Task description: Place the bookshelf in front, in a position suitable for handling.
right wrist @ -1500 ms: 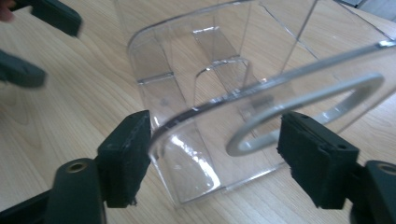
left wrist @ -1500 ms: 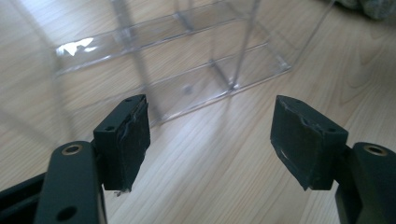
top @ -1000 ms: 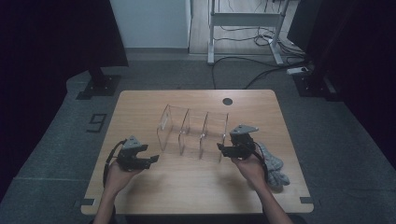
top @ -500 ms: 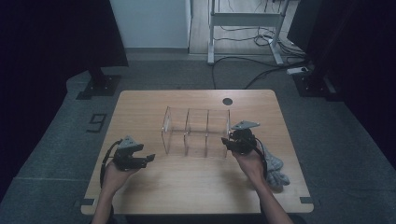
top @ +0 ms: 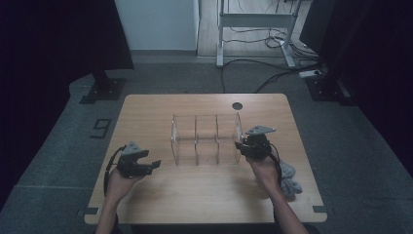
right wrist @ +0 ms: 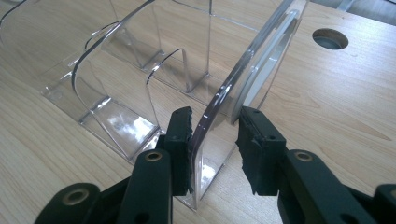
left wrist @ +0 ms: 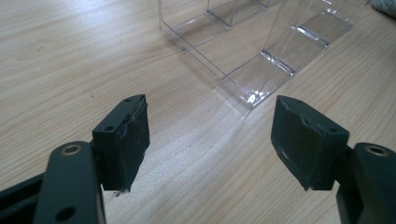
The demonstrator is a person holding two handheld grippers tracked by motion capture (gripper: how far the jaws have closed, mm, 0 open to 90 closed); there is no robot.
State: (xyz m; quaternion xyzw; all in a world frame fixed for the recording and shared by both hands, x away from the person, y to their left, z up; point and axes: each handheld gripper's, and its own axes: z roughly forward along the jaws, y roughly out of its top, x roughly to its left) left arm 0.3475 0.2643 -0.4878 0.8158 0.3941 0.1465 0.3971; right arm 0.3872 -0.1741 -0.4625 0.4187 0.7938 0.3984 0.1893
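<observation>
Right gripper [right wrist: 212,142] has just been closing around the clear organizer's [top: 207,139] end wall, seemingly gripping it; left gripper [left wrist: 212,140] waits open, so repositioning looks possible

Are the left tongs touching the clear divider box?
Apart. The left gripper view shows the left tongs open over bare wood, short of the clear divider box.
</observation>
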